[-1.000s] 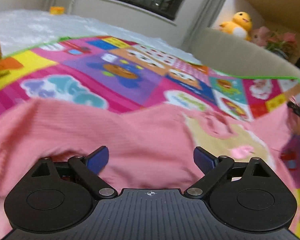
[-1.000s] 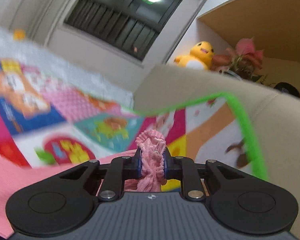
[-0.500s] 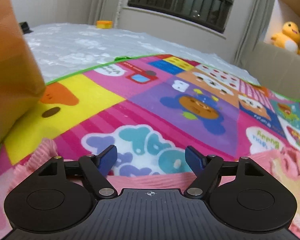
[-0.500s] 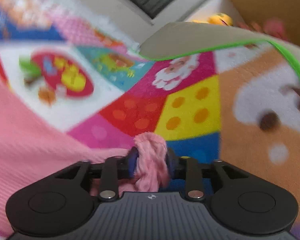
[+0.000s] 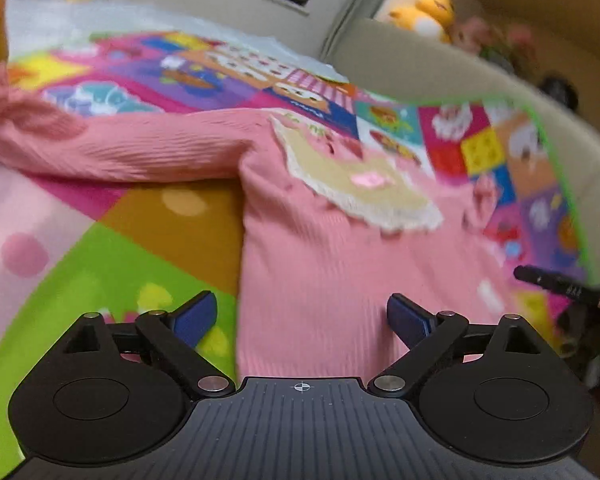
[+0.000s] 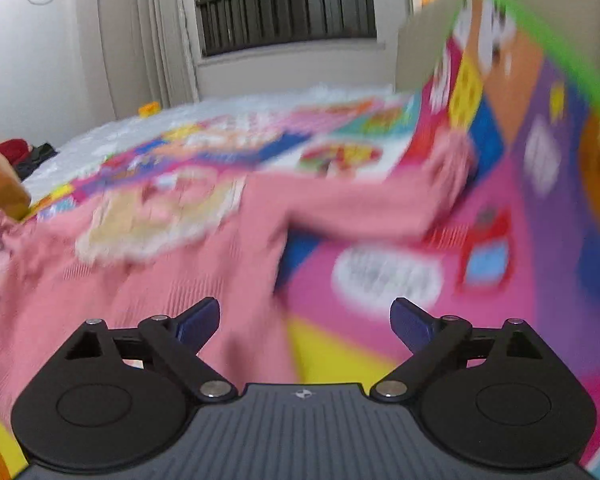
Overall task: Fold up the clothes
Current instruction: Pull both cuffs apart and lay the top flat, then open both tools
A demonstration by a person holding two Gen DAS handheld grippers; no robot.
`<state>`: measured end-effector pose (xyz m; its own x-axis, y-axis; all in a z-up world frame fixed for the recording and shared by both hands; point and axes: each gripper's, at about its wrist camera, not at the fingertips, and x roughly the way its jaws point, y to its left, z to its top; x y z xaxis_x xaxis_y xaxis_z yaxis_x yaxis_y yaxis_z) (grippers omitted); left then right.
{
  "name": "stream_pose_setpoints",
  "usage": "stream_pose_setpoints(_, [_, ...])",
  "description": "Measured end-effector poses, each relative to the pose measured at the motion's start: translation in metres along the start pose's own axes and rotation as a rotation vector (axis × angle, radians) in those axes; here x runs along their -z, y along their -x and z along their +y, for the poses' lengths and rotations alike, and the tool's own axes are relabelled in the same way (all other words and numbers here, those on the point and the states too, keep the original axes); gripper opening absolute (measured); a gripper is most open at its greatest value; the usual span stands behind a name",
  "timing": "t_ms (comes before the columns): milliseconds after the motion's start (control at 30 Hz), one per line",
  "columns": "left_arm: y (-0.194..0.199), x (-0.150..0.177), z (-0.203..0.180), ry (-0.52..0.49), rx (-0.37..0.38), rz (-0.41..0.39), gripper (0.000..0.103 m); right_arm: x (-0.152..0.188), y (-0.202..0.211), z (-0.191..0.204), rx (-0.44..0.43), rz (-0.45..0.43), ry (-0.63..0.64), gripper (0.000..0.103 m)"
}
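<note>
Pink sweater [image 5: 332,264], spread on play mat [image 5: 148,236]; both tools agape, empty. Risk: sleeve [image 5: 112,148] bunching if dragged.

I'm working in a home, likely a child's room: a cartoon play mat [image 5: 204,64] covers the floor below a barred window [image 6: 284,12], yellow plush toys [image 5: 424,12] beside it.

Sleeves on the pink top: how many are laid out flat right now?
2. One sleeve stretches out left of the pink top in the left wrist view; the other sleeve extends right in the right wrist view. Both lie on the play mat, neither folded in.
</note>
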<state>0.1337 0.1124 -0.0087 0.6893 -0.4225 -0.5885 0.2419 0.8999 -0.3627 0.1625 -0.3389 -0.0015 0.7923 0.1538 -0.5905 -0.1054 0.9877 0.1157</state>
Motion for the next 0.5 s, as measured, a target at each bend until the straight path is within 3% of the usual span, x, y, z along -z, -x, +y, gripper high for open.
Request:
stream_pose_setpoints(67, [-0.001,0.004,-0.014,-0.024,-0.045,0.000,0.080,0.005,0.001,0.002,0.017,0.005,0.020,0.071])
stream_pose_setpoints(100, [0.000,0.005,-0.017,-0.032,-0.070,0.002,0.058,0.007,0.001,0.004,0.026,0.007,0.030,0.057])
stream_pose_setpoints(133, [0.002,0.006,-0.017,-0.041,-0.097,0.005,0.045,0.009,0.001,0.005,0.034,0.009,0.039,0.035])
stream_pose_setpoints(167, [0.004,0.008,-0.017,-0.051,-0.124,0.008,0.041,0.012,0.002,0.006,0.043,0.011,0.049,0.032])
stream_pose_setpoints(233, [0.007,0.011,-0.017,-0.070,-0.178,0.015,0.034,0.016,0.002,0.008,0.060,0.016,0.069,0.032])
stream_pose_setpoints(367, [0.018,0.016,-0.012,-0.086,-0.269,0.022,0.034,0.025,0.003,0.012,0.093,0.024,0.105,0.042])
stream_pose_setpoints(433, [0.026,0.017,-0.006,-0.077,-0.292,0.021,0.051,0.024,0.006,0.009,0.101,0.020,0.088,0.054])
stream_pose_setpoints(500, [0.034,0.015,0.001,-0.049,-0.281,0.016,0.057,0.023,0.009,0.007,0.112,0.015,0.070,0.061])
